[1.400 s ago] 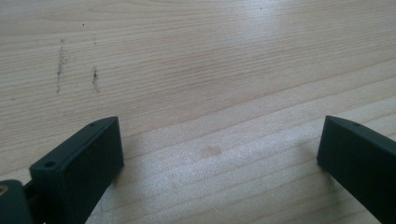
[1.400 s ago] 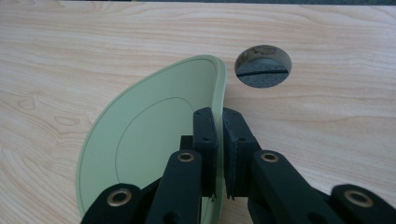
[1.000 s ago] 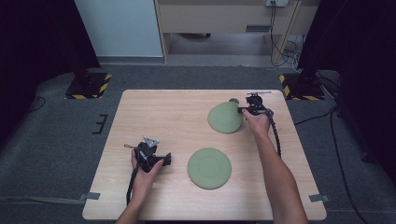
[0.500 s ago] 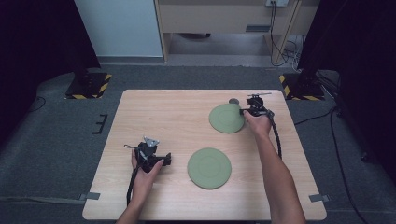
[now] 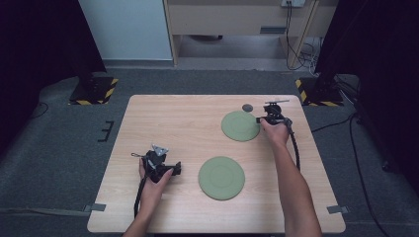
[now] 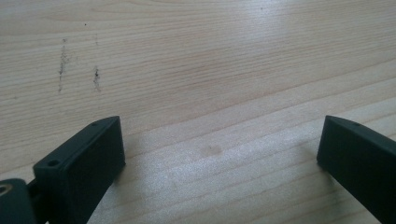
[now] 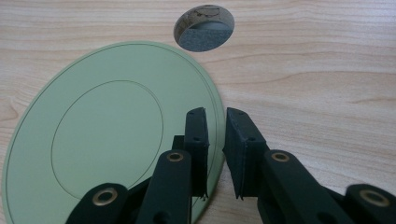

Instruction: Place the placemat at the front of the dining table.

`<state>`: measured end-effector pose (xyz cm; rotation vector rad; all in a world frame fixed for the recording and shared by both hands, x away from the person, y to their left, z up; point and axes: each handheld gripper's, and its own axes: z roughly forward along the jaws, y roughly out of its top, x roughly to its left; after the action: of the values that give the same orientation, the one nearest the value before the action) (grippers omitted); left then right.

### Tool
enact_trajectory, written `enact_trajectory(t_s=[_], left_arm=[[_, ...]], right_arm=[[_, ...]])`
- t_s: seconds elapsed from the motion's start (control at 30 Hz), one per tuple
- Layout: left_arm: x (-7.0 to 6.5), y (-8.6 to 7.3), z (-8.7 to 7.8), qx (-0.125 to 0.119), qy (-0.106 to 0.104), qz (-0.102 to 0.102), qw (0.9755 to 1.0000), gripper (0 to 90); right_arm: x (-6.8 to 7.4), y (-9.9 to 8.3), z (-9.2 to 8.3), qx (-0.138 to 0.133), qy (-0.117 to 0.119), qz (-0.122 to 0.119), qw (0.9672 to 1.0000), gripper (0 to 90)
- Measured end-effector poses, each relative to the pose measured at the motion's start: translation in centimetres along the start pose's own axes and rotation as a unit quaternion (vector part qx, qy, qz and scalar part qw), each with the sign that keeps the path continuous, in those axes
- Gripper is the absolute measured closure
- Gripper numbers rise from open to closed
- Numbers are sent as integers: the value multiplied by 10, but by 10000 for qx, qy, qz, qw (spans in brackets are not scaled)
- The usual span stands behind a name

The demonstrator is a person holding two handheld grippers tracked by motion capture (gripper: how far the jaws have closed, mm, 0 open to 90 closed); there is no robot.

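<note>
Two round pale green plates lie on the wooden table (image 5: 173, 123). The far plate (image 5: 240, 125) lies flat at the back right, and the near plate (image 5: 221, 177) is at the front middle. My right gripper (image 5: 259, 120) is at the far plate's right rim. In the right gripper view, the rim of the plate (image 7: 107, 135) runs between the jaws of the right gripper (image 7: 215, 116). They have just been opening, stand slightly apart and do not press on it. My left gripper (image 5: 177, 168) rests front left, its jaws (image 6: 219, 135) wide open over bare wood.
A round cable hole (image 5: 247, 107) (image 7: 204, 28) pierces the tabletop just behind the far plate. The right gripper's cable (image 5: 295, 148) trails along the forearm toward the table's right edge. Grey carpet surrounds the table, with stand bases (image 5: 94, 91) at the back corners.
The far plate was tilted up at its right rim in the right gripper one second ago; it now lies flat on the table. The left hand has not moved.
</note>
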<state>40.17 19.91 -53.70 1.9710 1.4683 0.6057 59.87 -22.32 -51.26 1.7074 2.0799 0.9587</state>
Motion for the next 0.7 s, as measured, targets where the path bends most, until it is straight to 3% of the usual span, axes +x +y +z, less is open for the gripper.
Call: enact_trajectory(t_s=[0.27,0.53,0.7], left_arm=[[0,0,0,-2,4,-6,10000,1],[0,0,0,-1,5,-7,10000,1],[0,0,0,-3,5,-10,10000,1]], right_arm=[[0,1,-3,-38,-19,-16,10000,762],[-1,0,-5,-78,-117,-10,9999,620],[-1,1,-6,-139,-106,40,9998,583]])
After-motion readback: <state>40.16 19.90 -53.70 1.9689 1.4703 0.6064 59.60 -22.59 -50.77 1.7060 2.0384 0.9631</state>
